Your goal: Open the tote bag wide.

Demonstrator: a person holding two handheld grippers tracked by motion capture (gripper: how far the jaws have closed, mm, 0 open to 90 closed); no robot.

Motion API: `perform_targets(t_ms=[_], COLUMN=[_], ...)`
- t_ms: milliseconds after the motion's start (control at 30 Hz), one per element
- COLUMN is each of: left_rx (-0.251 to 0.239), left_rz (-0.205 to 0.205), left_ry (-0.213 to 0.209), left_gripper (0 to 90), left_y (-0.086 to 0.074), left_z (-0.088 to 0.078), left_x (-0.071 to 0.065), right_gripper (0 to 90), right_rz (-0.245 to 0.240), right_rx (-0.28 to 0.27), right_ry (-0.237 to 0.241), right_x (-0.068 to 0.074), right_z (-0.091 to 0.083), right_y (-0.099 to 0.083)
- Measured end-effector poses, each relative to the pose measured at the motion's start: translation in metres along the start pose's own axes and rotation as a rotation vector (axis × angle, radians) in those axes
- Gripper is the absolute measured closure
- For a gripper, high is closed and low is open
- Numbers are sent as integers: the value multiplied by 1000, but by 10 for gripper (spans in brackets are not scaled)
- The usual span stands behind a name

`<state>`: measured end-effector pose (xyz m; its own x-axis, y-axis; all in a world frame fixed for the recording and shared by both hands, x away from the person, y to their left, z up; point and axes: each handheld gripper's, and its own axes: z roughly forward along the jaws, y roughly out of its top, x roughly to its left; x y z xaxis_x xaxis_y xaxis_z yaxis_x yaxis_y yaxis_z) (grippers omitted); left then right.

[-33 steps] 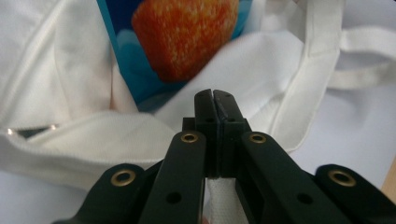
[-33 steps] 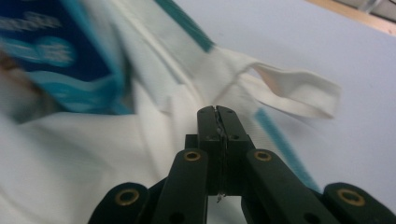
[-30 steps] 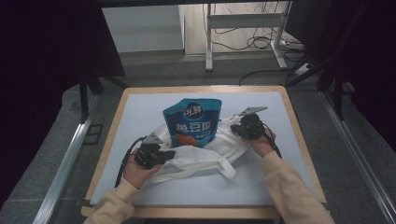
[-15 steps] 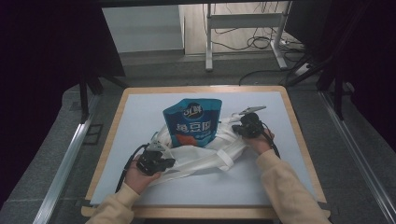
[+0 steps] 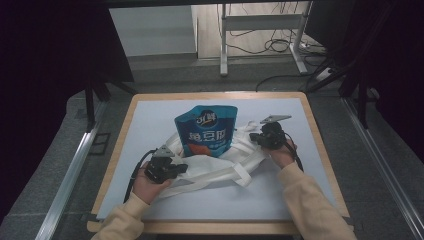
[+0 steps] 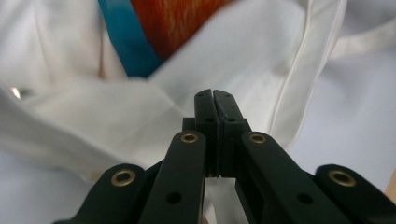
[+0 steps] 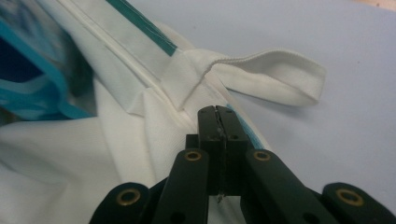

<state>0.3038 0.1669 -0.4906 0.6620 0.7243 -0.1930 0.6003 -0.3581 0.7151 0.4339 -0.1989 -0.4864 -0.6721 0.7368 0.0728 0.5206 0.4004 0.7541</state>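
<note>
Now the blue snack pouch (image 5: 205, 131) stands half inside the white cloth bag (image 5: 215, 167) mid-table. The left gripper (image 5: 172, 169), at the pouch's seven o'clock, pinches the bag's cloth. The right gripper (image 5: 260, 138), at three o'clock and nearer, pinches the bag's rim.

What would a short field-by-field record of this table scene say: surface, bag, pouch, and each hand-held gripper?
surface: pale blue mat on a wooden table
bag: white cloth bag, lying flat
pouch: blue snack pouch, partly inside the bag
left hand-held gripper: jaws shut on bag cloth
right hand-held gripper: jaws shut on the bag edge near a handle loop
</note>
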Motion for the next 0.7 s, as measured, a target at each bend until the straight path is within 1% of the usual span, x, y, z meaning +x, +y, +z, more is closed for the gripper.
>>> perform_targets(t_ms=[67, 133, 233, 267, 367, 433, 533, 600, 700], left_rx=[-21, -37, -58, -68, -105, -138, -174, -183, -187], left_rz=[4, 4, 4, 4, 8, 3, -6, -14, -37], left_ry=[0, 3, 11, 13, 20, 28, 47, 63, 78], left_gripper=[897, 897, 897, 897, 896, 893, 891, 888, 883], left_y=[4, 6, 5, 5, 3, 1, -3, -9, -17], left_z=[-2, -4, -9, -11, -22, -30, -40, -44, -47], left_x=[0, -1, -2, -2, -2, 0, 4, 8, 15], right_gripper=[891, 891, 891, 891, 891, 891, 891, 890, 889], right_rz=[-4, -8, -12, -6, -4, -8, -16, -26, -29], right_rx=[-25, -62, -113, -124, -159, -174, -199, -213, -224], right_ry=[10, 24, 33, 35, 37, 39, 46, 47, 50], right_x=[1, 2, 2, 3, 5, 7, 12, 15, 17], right_z=[-7, -16, -30, -34, -47, -55, -68, -78, -88], right_y=[-1, -1, -3, -4, -9, -14, -19, -23, -30])
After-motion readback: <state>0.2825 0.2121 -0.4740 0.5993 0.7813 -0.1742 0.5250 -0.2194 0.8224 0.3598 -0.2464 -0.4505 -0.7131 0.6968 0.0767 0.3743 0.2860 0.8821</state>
